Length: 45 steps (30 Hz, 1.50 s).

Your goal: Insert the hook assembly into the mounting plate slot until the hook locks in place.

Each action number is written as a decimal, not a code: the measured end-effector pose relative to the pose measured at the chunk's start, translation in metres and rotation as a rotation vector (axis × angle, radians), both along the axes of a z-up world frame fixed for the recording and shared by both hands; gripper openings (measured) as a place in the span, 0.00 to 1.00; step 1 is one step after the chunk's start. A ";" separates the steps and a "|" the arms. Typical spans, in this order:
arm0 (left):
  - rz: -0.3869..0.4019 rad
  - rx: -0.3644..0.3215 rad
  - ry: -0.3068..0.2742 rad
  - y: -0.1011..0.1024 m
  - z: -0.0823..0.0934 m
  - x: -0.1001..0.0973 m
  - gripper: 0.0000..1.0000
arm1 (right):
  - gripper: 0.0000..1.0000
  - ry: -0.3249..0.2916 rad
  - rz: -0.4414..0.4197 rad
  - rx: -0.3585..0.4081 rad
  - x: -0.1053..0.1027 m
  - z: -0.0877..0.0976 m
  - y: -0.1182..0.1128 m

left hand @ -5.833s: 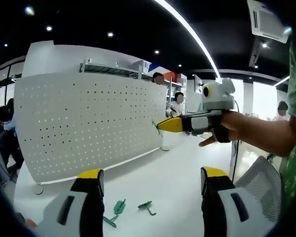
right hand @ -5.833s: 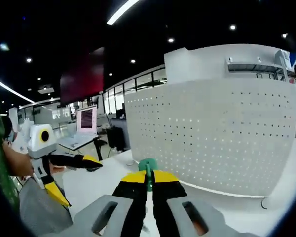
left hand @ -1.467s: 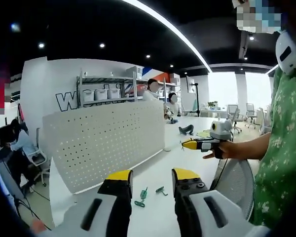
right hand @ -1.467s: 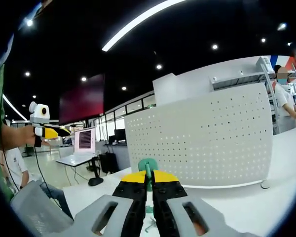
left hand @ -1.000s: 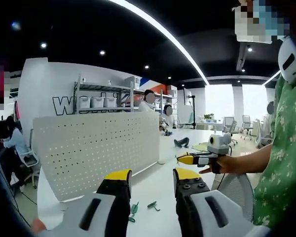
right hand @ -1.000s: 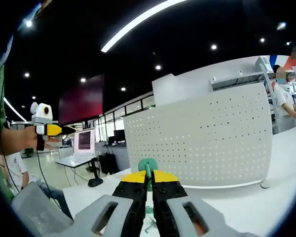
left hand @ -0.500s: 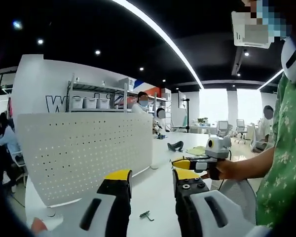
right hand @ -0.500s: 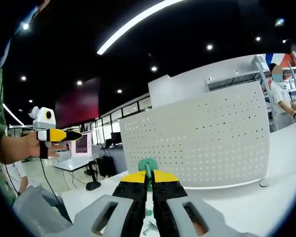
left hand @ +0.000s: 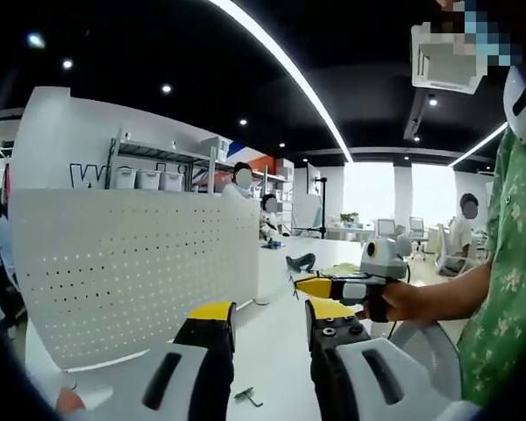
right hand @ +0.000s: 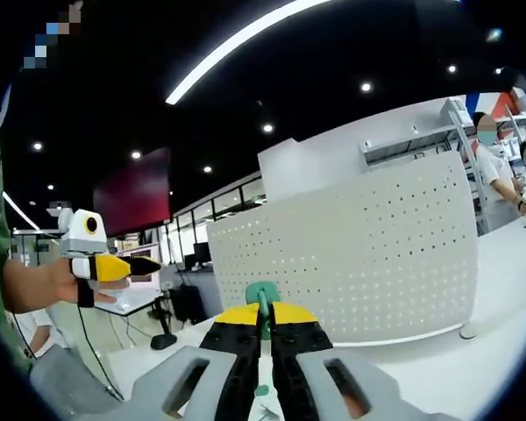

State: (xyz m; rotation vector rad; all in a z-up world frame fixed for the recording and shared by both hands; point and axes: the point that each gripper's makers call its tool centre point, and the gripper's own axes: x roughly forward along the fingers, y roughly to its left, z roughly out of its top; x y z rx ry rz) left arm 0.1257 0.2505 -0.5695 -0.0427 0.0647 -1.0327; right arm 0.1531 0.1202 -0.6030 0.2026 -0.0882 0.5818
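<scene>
— Where is the hook assembly?

— The green plastic hook assembly [right hand: 263,298] is pinched between the yellow tips of the right tongs [right hand: 263,317], whose jaws are shut tight on it; its rounded top pokes out just above the tips. In the left gripper view the same right tongs [left hand: 300,284] come in from the right, held in a person's hand [left hand: 401,301], with a sliver of green at the tip.

— And the mounting plate?

— The white perforated mounting plate [right hand: 351,263] stands upright on the white tabletop [right hand: 438,373], ahead of the right tongs and apart from the hook. From the left tongs [left hand: 267,317] the plate [left hand: 131,272] lies ahead and to their left.

— What are the left tongs doing?

— Their jaws stand parted with nothing between them. In the right gripper view they [right hand: 149,264] appear off to the left, held in a hand [right hand: 61,285], jaws apart there too.

— Anything else near them?

— A small loose green hook [left hand: 245,397] lies on the tabletop [left hand: 276,329], seen between the left tongs' jaws. A green floral sleeve [left hand: 508,289] is at the right edge.
</scene>
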 end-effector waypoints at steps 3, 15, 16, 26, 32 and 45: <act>-0.003 -0.007 0.000 -0.004 0.001 0.006 0.33 | 0.02 -0.011 0.001 -0.002 0.002 0.009 0.001; -0.029 -0.040 -0.007 -0.030 0.006 0.027 0.32 | 0.02 -0.060 -0.010 -0.001 0.010 0.043 0.002; -0.031 -0.041 -0.008 -0.032 0.006 0.028 0.32 | 0.02 -0.063 -0.011 -0.001 0.010 0.044 0.002; -0.060 -0.048 0.011 -0.057 0.001 0.040 0.30 | 0.02 -0.077 -0.015 0.003 0.009 0.056 0.001; -0.083 -0.057 0.016 -0.073 0.002 0.040 0.29 | 0.02 -0.082 -0.013 0.002 0.008 0.059 0.004; -0.115 -0.077 0.004 -0.096 0.009 0.037 0.26 | 0.02 -0.091 -0.005 0.007 0.007 0.062 0.011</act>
